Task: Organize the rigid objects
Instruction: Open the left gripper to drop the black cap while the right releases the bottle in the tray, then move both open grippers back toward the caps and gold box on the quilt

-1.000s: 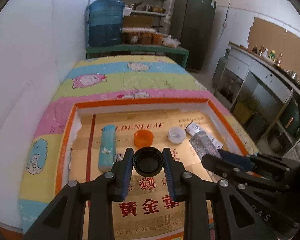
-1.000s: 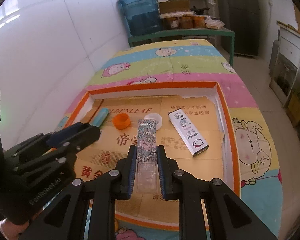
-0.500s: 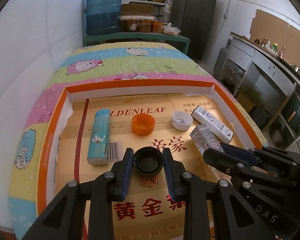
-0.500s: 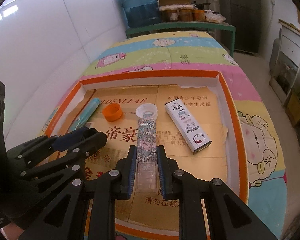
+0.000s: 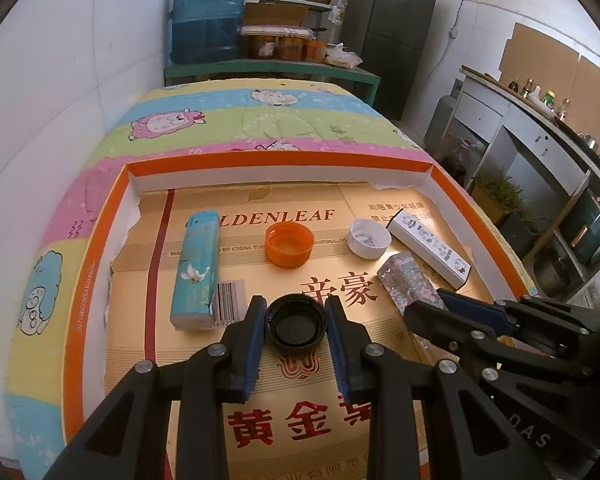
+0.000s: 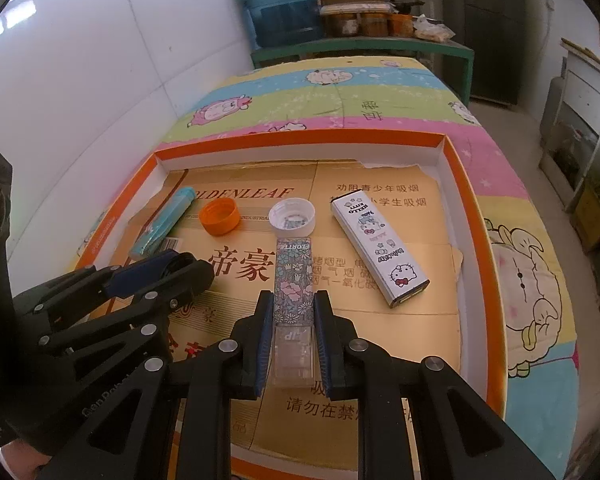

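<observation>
My left gripper (image 5: 296,322) is shut on a black bottle cap (image 5: 295,321), held over the orange-rimmed tray (image 5: 280,160). My right gripper (image 6: 293,316) is shut on a floral-patterned box (image 6: 293,280) with a clear end; the box also shows in the left wrist view (image 5: 408,280). In the tray lie a light blue box (image 5: 196,268), an orange cap (image 5: 289,245), a white cap (image 5: 369,238) and a white Hello Kitty box (image 6: 378,246). The left gripper shows at the left of the right wrist view (image 6: 168,264).
The tray floor is gold cardboard (image 5: 284,400) with red characters. The tray sits on a bed with a cartoon-print cover (image 5: 236,120) against a white wall. A green table (image 5: 272,68) with a blue water jug (image 5: 206,16) stands beyond, cabinets to the right.
Both grippers have moved forward and lower over the tray, each keeping its object. The objects lying in the tray look nearer and have not shifted.
</observation>
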